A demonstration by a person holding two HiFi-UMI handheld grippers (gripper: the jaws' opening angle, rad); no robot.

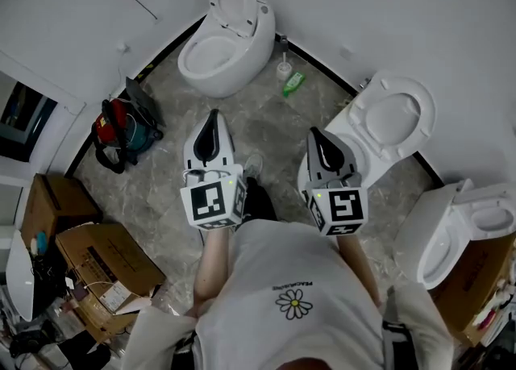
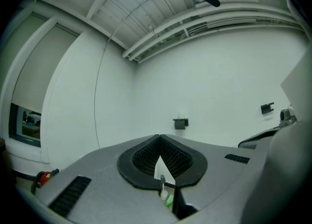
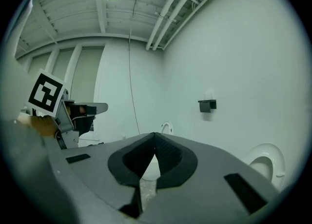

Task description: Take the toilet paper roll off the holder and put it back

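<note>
I see no toilet paper roll in any view. A small black holder (image 2: 180, 123) is fixed to the white wall ahead of me, and it also shows as a black bracket (image 3: 207, 105) in the right gripper view. It looks bare from here. My left gripper (image 1: 213, 122) points level toward that wall, its jaws shut with nothing between them (image 2: 159, 137). My right gripper (image 1: 319, 139) is held beside it, also shut and empty (image 3: 154, 135). Both are well short of the wall.
A white toilet (image 1: 222, 34) stands in the far corner, with a toilet brush (image 1: 284, 66) and green bottle (image 1: 293, 82) beside it. Two more toilets (image 1: 387, 118) (image 1: 459, 223) line the right wall. A red and teal bag (image 1: 121, 130) and cardboard boxes (image 1: 105, 263) sit at left.
</note>
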